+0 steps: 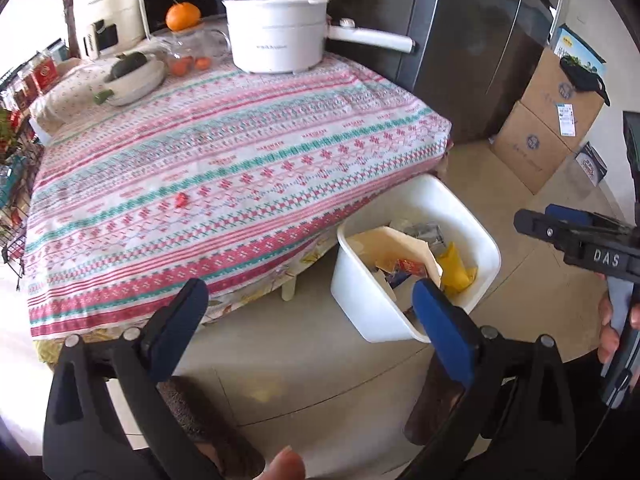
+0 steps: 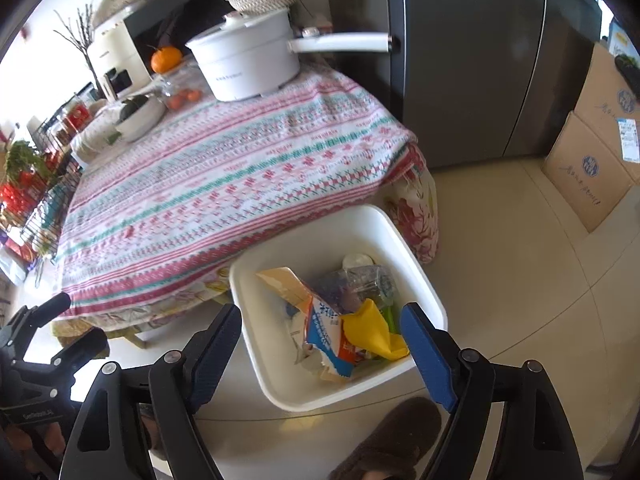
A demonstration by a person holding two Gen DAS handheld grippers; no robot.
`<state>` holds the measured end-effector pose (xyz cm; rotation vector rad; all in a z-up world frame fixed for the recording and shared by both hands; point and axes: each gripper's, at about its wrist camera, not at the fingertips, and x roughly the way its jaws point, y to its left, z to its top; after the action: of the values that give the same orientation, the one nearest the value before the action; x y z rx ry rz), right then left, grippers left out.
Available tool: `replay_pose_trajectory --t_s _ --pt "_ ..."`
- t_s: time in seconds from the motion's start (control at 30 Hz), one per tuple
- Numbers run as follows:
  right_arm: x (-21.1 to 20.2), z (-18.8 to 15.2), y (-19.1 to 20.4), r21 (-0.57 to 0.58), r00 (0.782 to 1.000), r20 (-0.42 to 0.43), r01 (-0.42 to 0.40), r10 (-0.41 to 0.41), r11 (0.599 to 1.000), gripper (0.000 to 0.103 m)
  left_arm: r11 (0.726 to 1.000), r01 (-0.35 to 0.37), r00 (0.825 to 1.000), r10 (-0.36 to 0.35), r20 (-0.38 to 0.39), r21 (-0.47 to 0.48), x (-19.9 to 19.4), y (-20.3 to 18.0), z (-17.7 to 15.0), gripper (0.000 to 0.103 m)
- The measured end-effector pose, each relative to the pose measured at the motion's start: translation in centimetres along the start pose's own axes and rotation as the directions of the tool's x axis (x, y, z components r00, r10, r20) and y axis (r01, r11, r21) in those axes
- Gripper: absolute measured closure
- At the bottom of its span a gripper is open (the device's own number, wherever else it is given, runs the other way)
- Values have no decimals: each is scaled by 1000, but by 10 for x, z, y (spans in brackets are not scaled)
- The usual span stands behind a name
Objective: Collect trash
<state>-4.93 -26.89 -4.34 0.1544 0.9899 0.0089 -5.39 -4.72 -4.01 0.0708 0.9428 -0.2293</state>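
White bin (image 2: 276, 360) of trash runs lengthwise toward the tablecloth; both grippers (image 1: 308, 312) (image 2: 324, 336) gape empty

Both wrist views are angled steeply downward from above the floor. The white bin (image 1: 416, 264) (image 2: 340, 312) and the clothed worktop (image 1: 224, 168) (image 2: 224, 176) are shared; the bin is nearer in the right view.
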Motion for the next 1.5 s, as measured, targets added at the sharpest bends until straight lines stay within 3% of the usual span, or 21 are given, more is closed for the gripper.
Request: replay_pose_trajectory --t_s 0.27,0.6,1.5 --pt "-44 -13 24 -25 992 127 11 -8 1000 16 999 -44 992 47 120 -23 -43 3 -1 1" --pt "-72 -11 36 -42 975 219 29 -20 999 15 998 -58 980 64 187 -40 -61 6 -5 1" --pt "-80 -12 42 -61 960 277 45 -27 997 15 996 -81 976 89 198 -48 -62 4 -8 1"
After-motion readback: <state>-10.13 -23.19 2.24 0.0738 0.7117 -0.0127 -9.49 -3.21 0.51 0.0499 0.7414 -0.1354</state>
